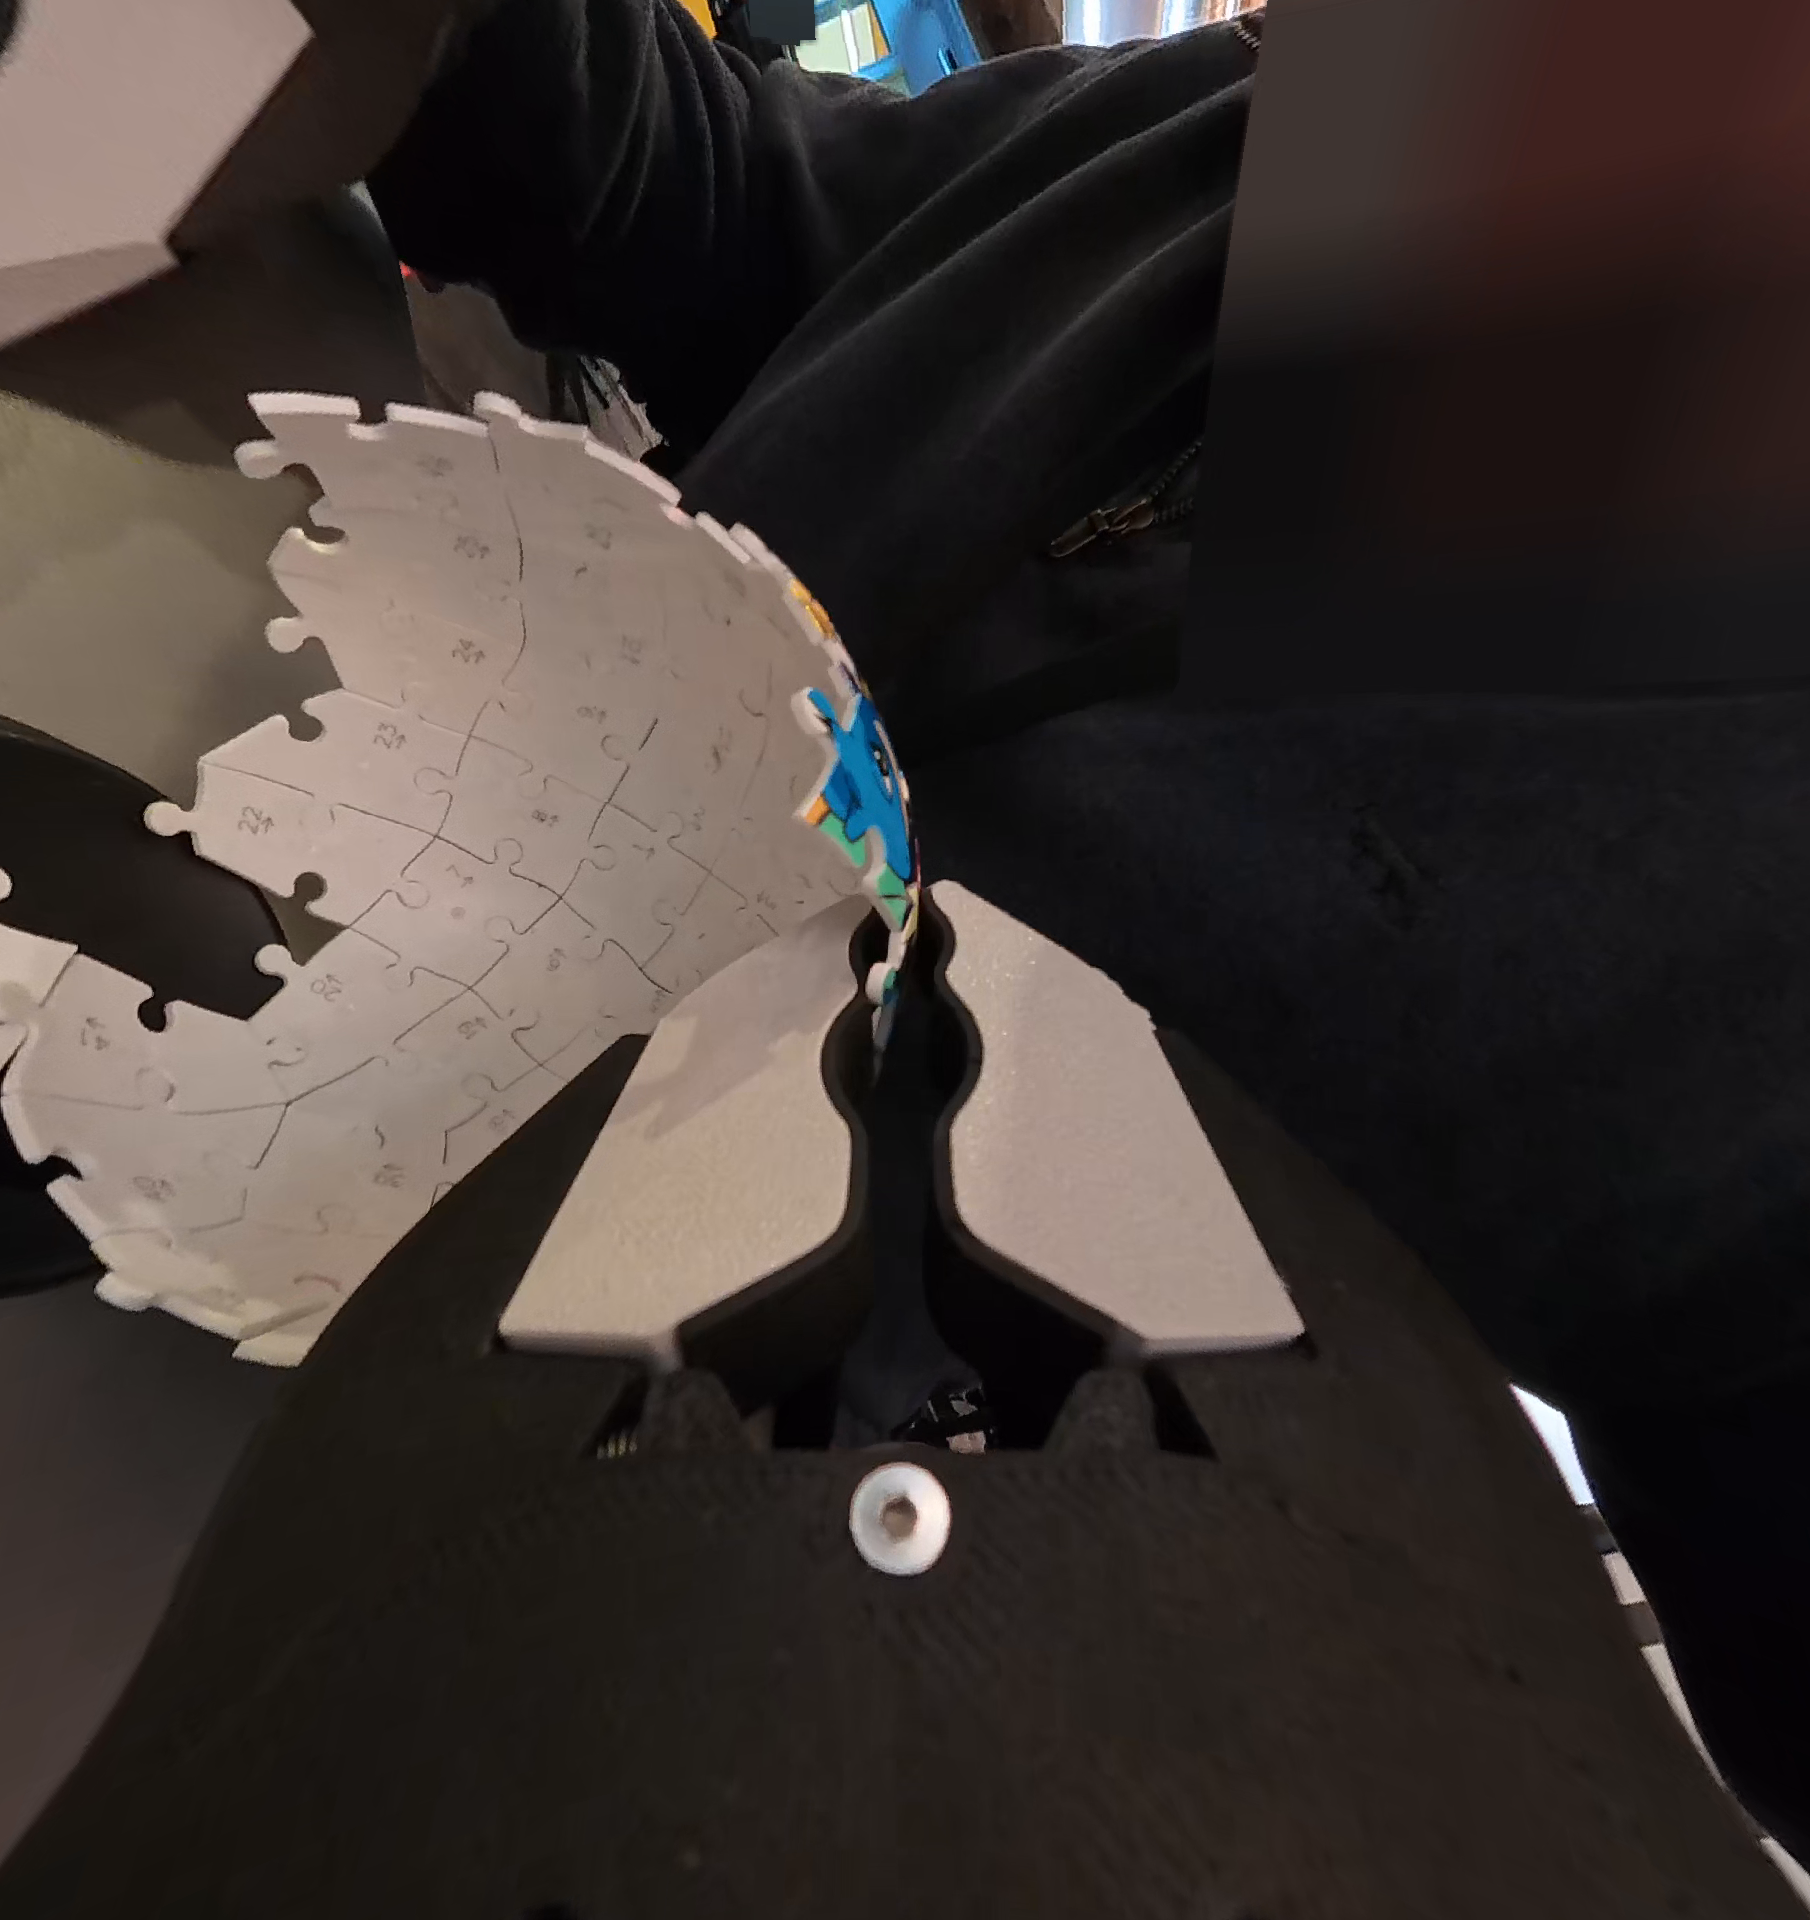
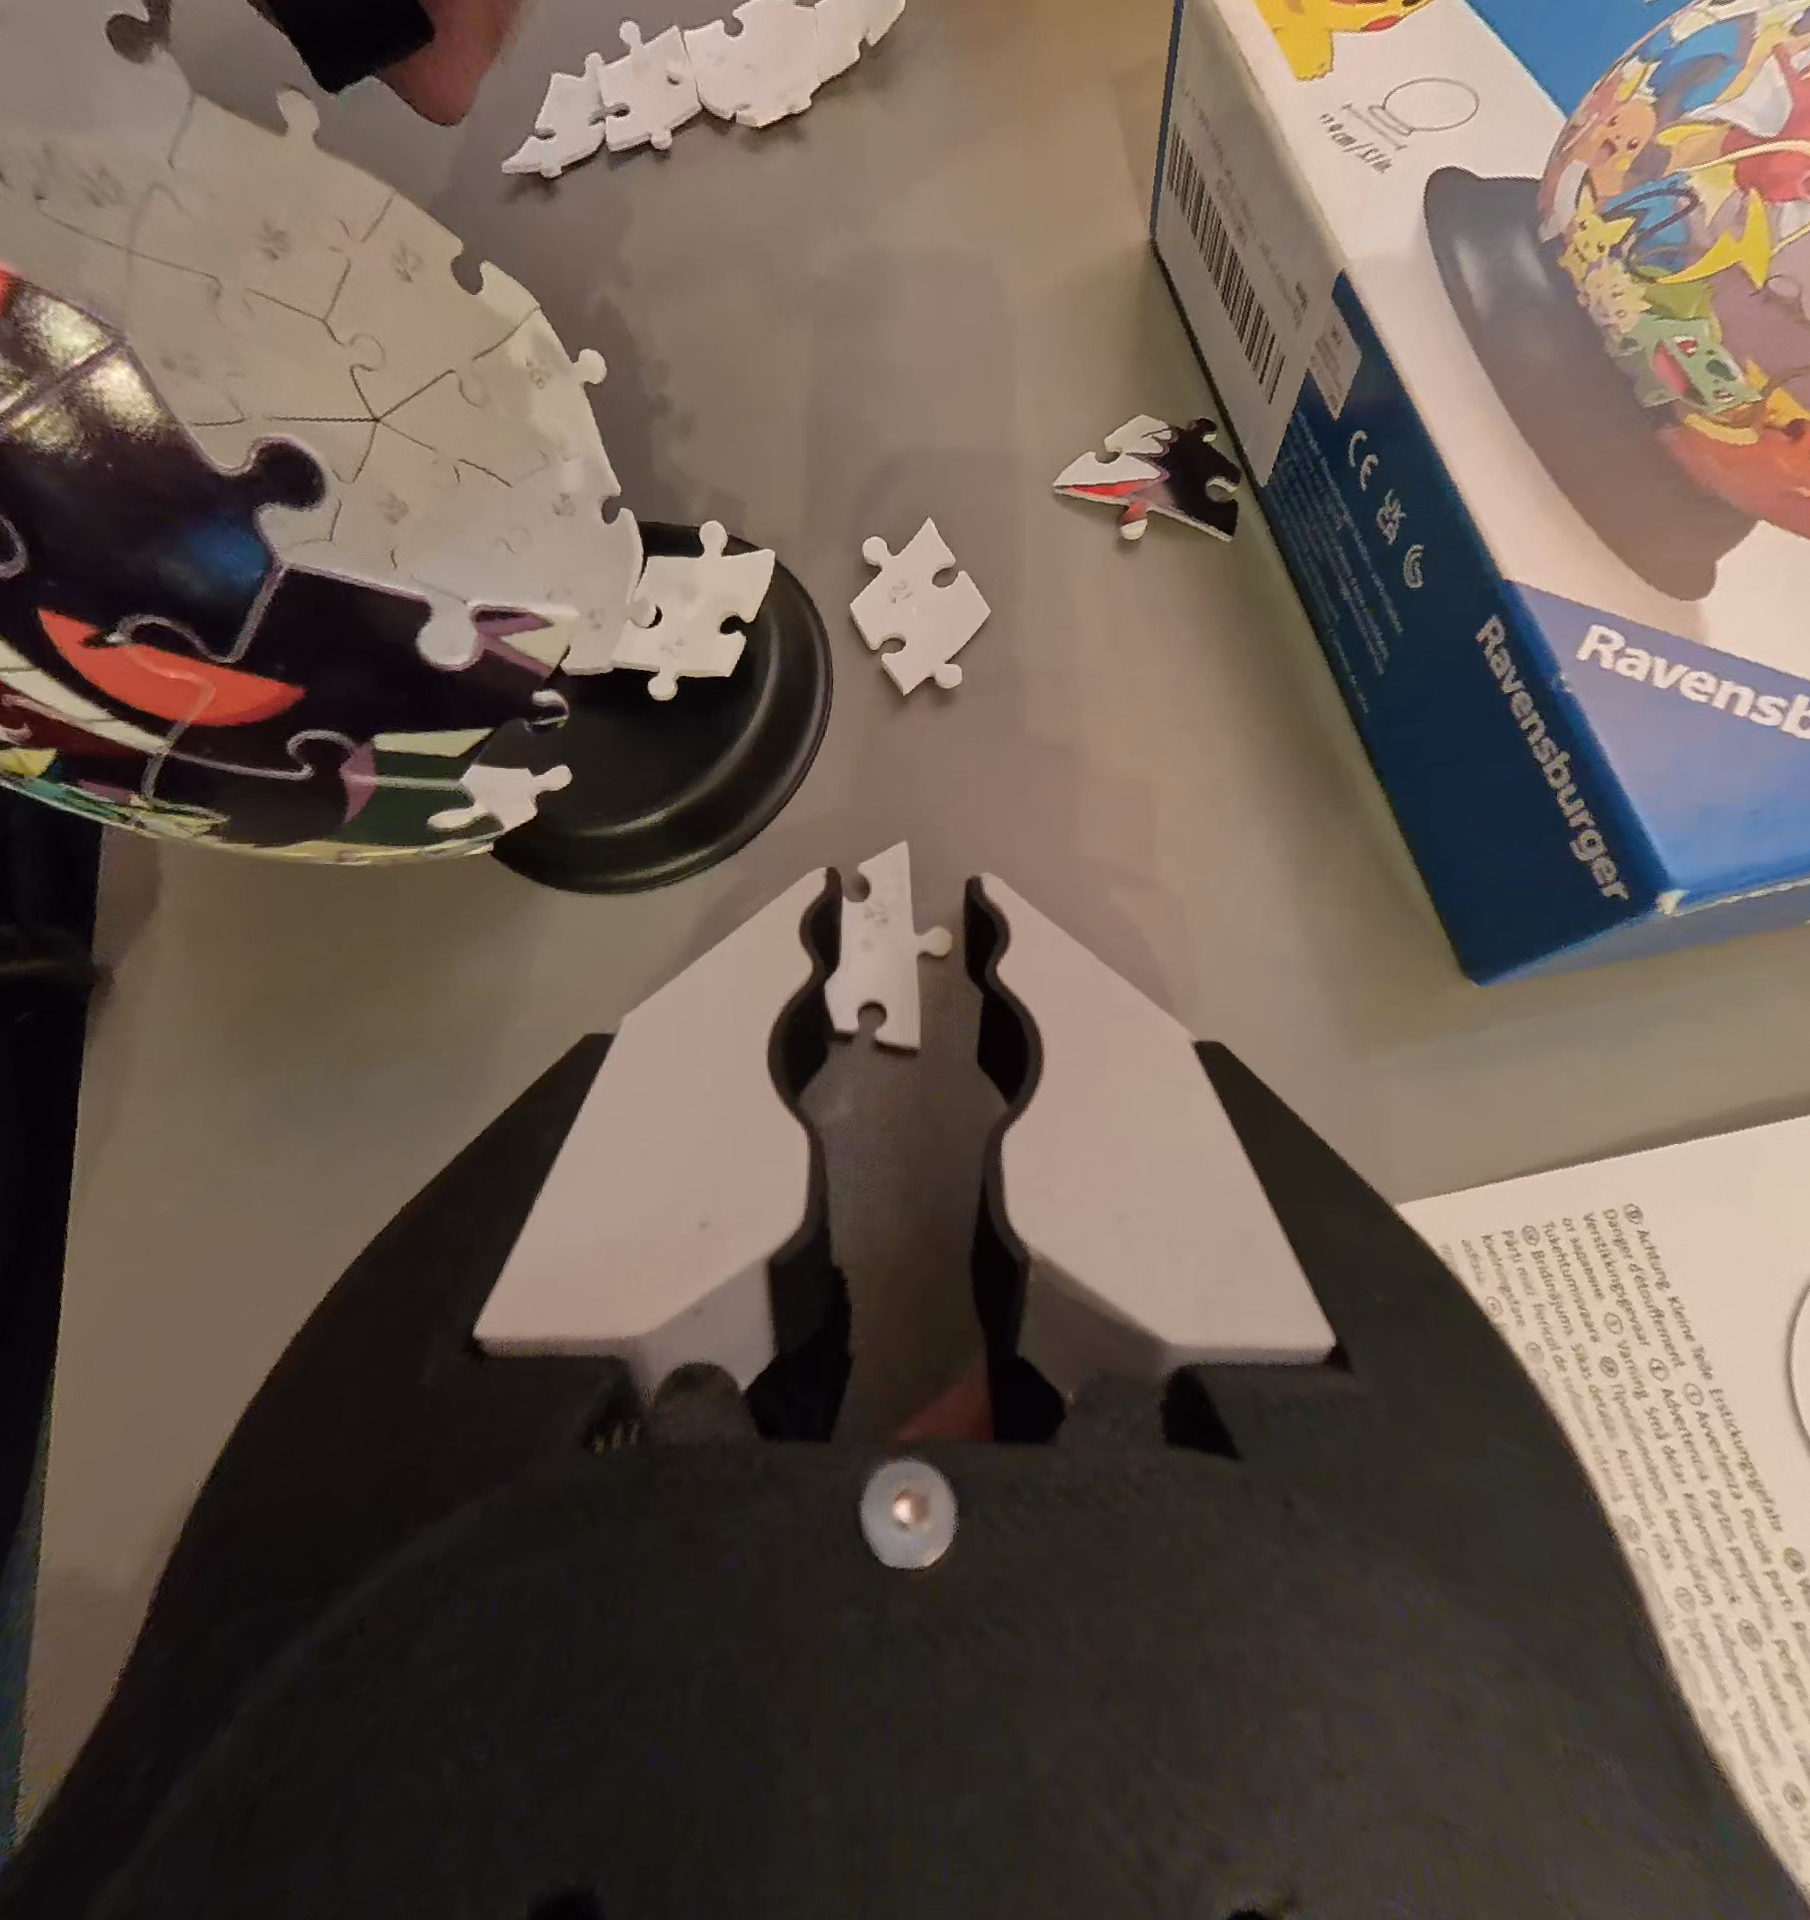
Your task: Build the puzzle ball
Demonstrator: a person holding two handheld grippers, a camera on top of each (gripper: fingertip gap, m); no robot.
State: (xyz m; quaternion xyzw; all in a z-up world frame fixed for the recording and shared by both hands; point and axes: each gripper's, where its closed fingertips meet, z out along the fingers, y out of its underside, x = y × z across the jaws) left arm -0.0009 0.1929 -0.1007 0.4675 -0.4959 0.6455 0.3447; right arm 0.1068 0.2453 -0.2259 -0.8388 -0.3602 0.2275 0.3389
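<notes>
The partly built puzzle ball [image 1: 485, 831] is a curved shell, white and numbered inside, coloured outside. My left gripper [image 1: 906, 914] is shut on its right edge and holds it up. In the right wrist view the shell [image 2: 257, 416] hangs at the left over a black round stand [image 2: 693, 769]. My right gripper [image 2: 901, 914] holds one white puzzle piece [image 2: 880, 956] between its fingers above the table, just right of the stand. The piece leans on the left finger. A white piece [image 2: 693, 613] juts from the shell's rim over the stand.
Loose pieces lie on the grey table [image 2: 1036, 260]: a white one [image 2: 916, 608], a coloured one [image 2: 1155, 478] and a joined white strip [image 2: 693, 73]. The puzzle box [image 2: 1607, 644] stands at the right, a leaflet [image 2: 1659, 1455] at the lower right. A person's dark clothing [image 1: 984, 312] fills the background. The gap from one gripper's tips to the other's is roughly 15 cm.
</notes>
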